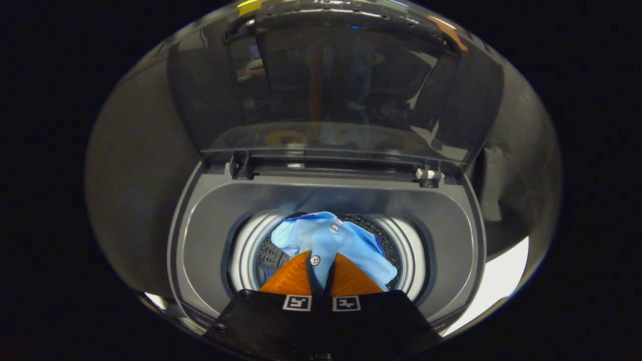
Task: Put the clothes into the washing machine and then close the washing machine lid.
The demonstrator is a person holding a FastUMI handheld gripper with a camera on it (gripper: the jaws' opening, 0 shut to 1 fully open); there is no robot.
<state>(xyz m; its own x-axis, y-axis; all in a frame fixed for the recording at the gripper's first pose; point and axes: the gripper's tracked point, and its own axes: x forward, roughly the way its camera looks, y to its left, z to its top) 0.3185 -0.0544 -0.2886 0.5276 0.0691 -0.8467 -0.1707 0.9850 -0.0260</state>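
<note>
laundry corner in a booth — top-loading washing machine (326, 210), lid (331, 85) up

One grey top-loading washing machine (200, 235) is being counted, with one dark translucent lid (331, 85) standing raised and two hinges (241, 168) showing at the lid's base. One perforated steel drum (386, 240) is being recorded. One light blue buttoned shirt (331, 240) is being held between the two orange fingers (291, 278) of one gripper (321, 265); three white buttons (334, 228) are being tallied on it. Two square black-and-white markers (297, 302) are being listed.
</note>
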